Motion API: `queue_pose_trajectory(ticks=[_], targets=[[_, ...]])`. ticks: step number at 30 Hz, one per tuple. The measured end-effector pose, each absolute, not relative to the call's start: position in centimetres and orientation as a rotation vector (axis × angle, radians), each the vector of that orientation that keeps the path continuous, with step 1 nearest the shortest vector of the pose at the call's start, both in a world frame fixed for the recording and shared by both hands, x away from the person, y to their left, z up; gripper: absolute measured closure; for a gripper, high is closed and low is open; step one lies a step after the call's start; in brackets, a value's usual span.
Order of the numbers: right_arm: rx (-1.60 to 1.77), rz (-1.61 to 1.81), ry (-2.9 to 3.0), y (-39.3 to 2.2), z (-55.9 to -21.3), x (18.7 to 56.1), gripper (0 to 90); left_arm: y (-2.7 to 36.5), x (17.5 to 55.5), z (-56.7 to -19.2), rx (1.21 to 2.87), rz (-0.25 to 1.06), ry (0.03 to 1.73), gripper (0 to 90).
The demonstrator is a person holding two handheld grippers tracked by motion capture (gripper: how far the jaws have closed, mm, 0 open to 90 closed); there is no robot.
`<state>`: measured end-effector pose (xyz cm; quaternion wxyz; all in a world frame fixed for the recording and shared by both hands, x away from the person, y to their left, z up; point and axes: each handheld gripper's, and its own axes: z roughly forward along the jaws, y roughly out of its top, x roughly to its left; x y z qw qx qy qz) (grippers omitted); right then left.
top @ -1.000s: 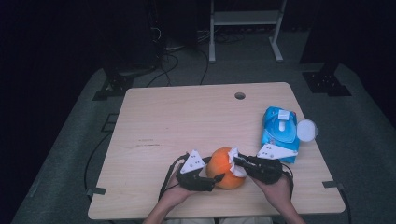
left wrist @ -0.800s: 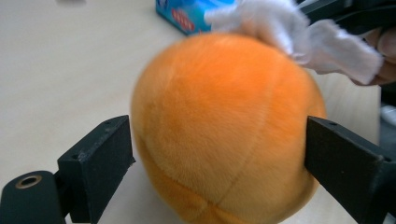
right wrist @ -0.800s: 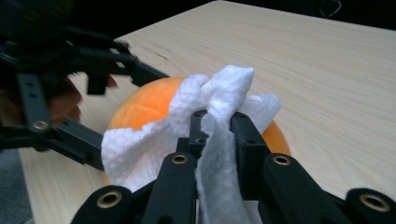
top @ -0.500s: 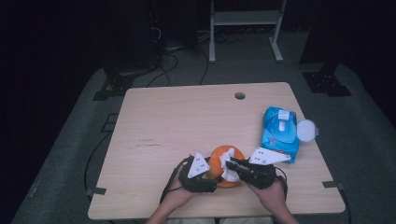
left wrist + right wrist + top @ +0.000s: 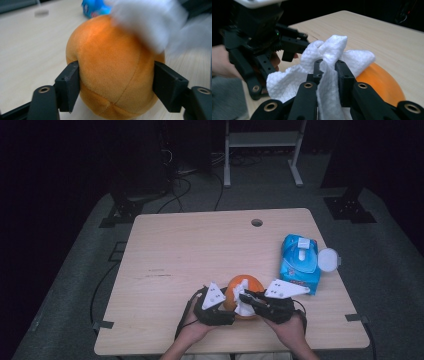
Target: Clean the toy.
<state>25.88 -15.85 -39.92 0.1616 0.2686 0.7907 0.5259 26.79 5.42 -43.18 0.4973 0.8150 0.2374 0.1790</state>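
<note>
An orange plush ball [image 5: 246,285] sits near the table's front edge. My left gripper [image 5: 231,310] reaches it from the left, and its jaws have just been closing; in the left gripper view both pads [image 5: 68,86] press into the ball [image 5: 115,72] at its sides. My right gripper [image 5: 329,66] is shut on a crumpled white tissue [image 5: 287,81] and holds it against the top of the ball [image 5: 382,82]. In the high view the right gripper [image 5: 248,300] lies over the ball from the right, with the tissue [image 5: 242,308] bunched at its tips. That tissue [image 5: 150,22] shows blurred above the ball.
A blue pack of wipes [image 5: 300,265] with its round white lid [image 5: 327,260] flipped open lies at the right of the wooden table [image 5: 200,250]. A small cable hole [image 5: 257,222] is near the far edge. Dark floor, cables and stands surround the table.
The right gripper with the tissue has moved left onto the top of the orange ball. The left gripper's jaws have closed in on the ball's sides.
</note>
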Motion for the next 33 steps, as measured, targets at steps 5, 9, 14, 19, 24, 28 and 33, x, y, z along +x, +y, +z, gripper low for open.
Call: queue_pose_trajectory(ticks=[5,9,14,19,24,28,33], targets=[[0.852,1.502,2.215,-17.9,-40.1,26.9,79.4,5.9,27.1,-43.3,1.942,0.387,0.588,26.2],[0.870,1.471,2.214,-18.3,-40.8,27.2,79.5,6.4,27.9,-43.7,1.905,0.278,0.712,14.5],[0.852,1.487,2.238,-17.4,-40.5,26.8,79.1,6.2,28.0,-43.9,1.940,0.267,0.696,23.8],[0.723,1.456,2.290,-14.8,-40.2,25.6,79.4,5.4,26.8,-43.5,2.011,0.419,0.559,31.7],[0.778,1.446,2.231,-16.9,-39.7,26.4,78.9,5.4,26.9,-43.6,2.032,0.425,0.504,27.9],[0.825,1.467,2.230,-17.7,-40.0,26.5,79.3,5.3,27.4,-43.6,2.001,0.304,0.581,17.5],[0.689,1.426,2.317,-14.5,-39.7,25.3,79.1,4.6,26.4,-43.3,2.050,0.428,0.471,27.5]])
